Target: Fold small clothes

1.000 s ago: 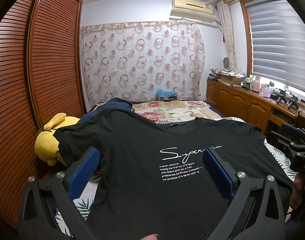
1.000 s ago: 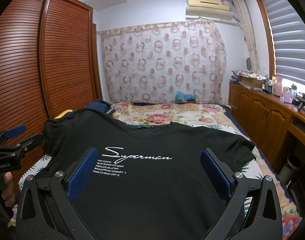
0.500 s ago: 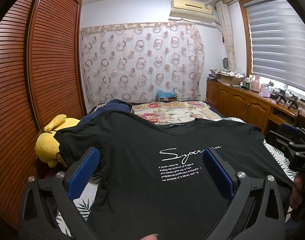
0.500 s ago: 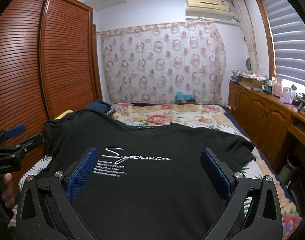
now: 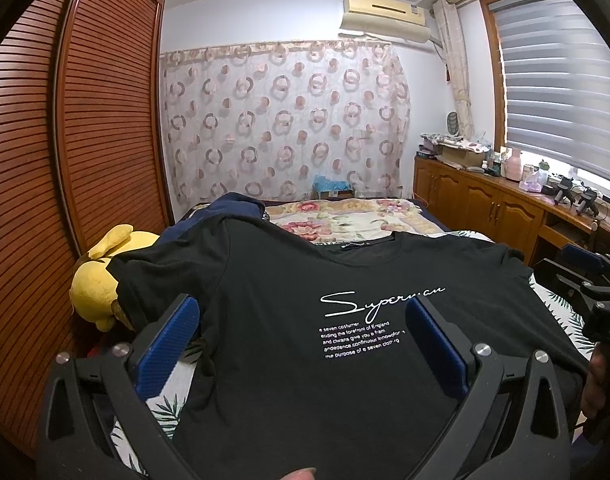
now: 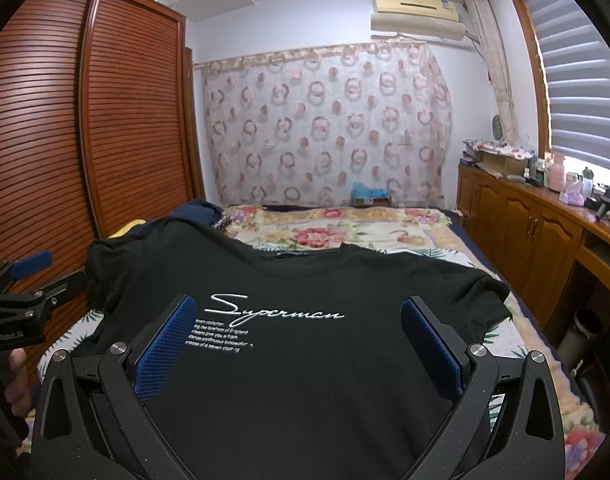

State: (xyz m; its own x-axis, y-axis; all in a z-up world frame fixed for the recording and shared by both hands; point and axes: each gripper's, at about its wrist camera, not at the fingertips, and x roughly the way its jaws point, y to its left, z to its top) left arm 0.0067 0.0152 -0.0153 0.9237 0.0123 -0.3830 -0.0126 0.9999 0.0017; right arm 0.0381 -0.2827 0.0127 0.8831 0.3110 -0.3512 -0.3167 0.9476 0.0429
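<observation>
Bed [image 6: 385,236]: floral cover, filling the room's middle from 12 o'clock down to the near edge; it carries everything below.

Black T-shirt [image 6: 305,360]: spread flat, print side up, collar towards 12 o'clock, hem towards 6 o'clock. Both sleeves lie out, at 9 and 3 o'clock. No fold made; the whole job, sleeves in and body doubled, looks to be ahead.

Dark blue garment [image 5: 233,204]: heaped at 11 o'clock behind the shirt's shoulder, possibly next in line, though too bunched to identify.

Yellow plush toy [image 5: 101,276]: at 9 o'clock, partly under the left sleeve.

Left gripper [image 5: 301,344]: jaws spread wide, empty, poised above the hem's left half.

Right gripper [image 6: 297,344]: likewise released, holding nothing, above the hem's right half.
</observation>
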